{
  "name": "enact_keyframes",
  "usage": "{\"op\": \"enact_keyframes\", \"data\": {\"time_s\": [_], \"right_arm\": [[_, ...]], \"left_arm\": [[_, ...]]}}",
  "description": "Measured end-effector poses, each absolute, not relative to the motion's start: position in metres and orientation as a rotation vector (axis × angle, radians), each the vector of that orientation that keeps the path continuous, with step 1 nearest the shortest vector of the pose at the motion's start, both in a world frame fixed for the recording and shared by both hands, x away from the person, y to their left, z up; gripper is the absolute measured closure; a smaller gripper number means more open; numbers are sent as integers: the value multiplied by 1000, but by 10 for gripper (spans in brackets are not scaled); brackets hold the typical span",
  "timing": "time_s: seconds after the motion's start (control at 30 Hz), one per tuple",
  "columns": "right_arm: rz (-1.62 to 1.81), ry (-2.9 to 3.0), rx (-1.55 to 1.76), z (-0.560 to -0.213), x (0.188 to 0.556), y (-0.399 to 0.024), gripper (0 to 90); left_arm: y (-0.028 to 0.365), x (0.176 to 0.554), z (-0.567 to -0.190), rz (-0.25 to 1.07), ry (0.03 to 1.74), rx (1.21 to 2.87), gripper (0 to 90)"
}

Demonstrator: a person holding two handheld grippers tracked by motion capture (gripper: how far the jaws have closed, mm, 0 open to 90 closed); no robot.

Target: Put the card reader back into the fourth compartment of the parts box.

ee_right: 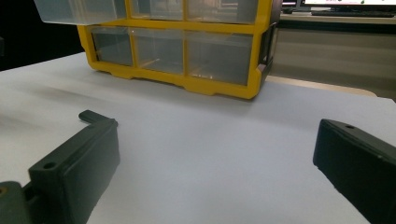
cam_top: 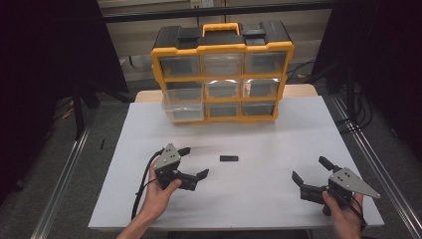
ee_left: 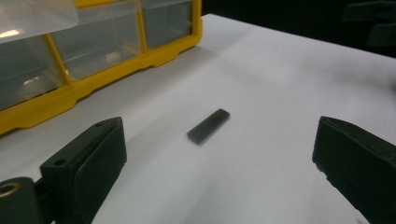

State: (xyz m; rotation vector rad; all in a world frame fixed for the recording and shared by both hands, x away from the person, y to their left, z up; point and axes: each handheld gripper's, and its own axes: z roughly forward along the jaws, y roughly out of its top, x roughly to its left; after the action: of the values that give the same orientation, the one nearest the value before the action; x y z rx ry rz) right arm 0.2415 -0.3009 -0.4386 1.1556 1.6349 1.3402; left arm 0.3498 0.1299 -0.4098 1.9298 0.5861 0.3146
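My left tongs (cam_top: 193, 162) gape wide and empty, lined up on the small black bar (cam_top: 229, 159) lying mid-counter, so I can straddle it. My right tongs (cam_top: 311, 172), open and empty too, wait near the counter's near right corner.

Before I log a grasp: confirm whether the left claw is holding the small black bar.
No, the small black bar lies free on the white table ahead of the open left claw.

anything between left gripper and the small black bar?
Nothing. Only bare white table separates the open left gripper from the black bar, clearest in the left gripper view; the high view agrees.
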Motion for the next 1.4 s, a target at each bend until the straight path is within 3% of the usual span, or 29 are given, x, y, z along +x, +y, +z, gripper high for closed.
{"op": "enact_keyframes", "data": {"time_s": [0.73, 0.9, 1.4], "right_arm": [[1342, 1640, 1152, -438, 241, -301, 3], [1342, 1644, 1148, -438, 240, -300, 3], [1346, 1649, 1142, -438, 241, -300, 2]], "left_arm": [[83, 393, -412, 173, 478, 2099, 31], [72, 405, -417, 89, 454, 2135, 39], [51, 425, -411, 64, 374, 2314, 102]]}}
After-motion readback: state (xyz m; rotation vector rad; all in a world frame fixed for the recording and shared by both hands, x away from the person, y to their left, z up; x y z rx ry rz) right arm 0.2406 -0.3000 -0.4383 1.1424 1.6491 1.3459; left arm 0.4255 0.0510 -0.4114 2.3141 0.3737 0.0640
